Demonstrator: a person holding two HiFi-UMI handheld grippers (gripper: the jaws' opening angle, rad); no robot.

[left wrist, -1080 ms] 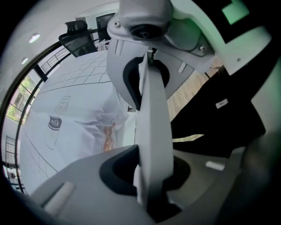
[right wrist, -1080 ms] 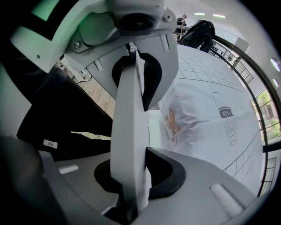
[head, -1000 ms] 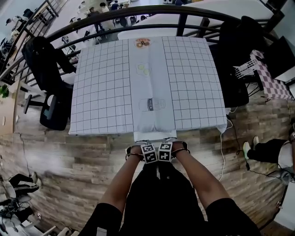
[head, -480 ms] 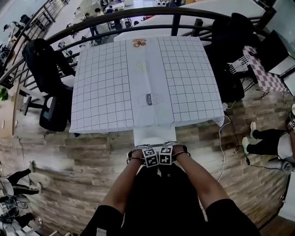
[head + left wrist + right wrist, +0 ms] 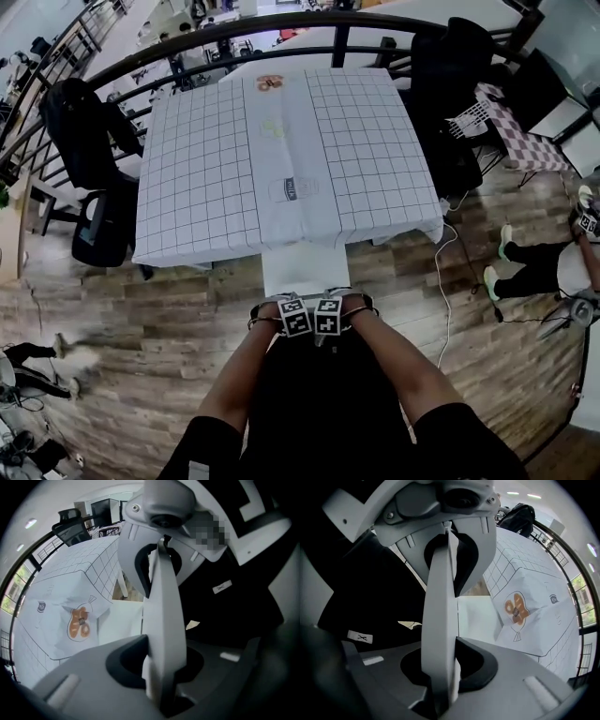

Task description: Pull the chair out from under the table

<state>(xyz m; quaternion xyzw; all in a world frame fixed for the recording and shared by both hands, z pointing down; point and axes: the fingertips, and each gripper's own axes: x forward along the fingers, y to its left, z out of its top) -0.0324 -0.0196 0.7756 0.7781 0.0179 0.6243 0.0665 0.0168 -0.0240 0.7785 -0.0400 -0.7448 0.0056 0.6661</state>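
The white chair's seat (image 5: 302,267) juts out from under the near edge of the table (image 5: 197,178), which wears a white checked cloth. Both grippers sit side by side on the top edge of the chair's back, just in front of my body. The left gripper (image 5: 293,317) holds the thin white back (image 5: 161,602) between its jaws, which are opening slightly. The right gripper (image 5: 328,315) is shut on the same edge (image 5: 440,611). Each gripper view shows its own gripper low down (image 5: 157,667) (image 5: 440,667) and the other one further along the edge.
A black office chair (image 5: 94,216) stands at the table's left and another black chair (image 5: 450,84) at the back right. A dark railing (image 5: 187,42) runs behind the table. A cable (image 5: 448,281) lies on the wood floor, and a person's legs (image 5: 534,267) are at the right.
Both grippers have drawn back from the table with the chair's back in them. More of the white seat shows beyond the table's edge.
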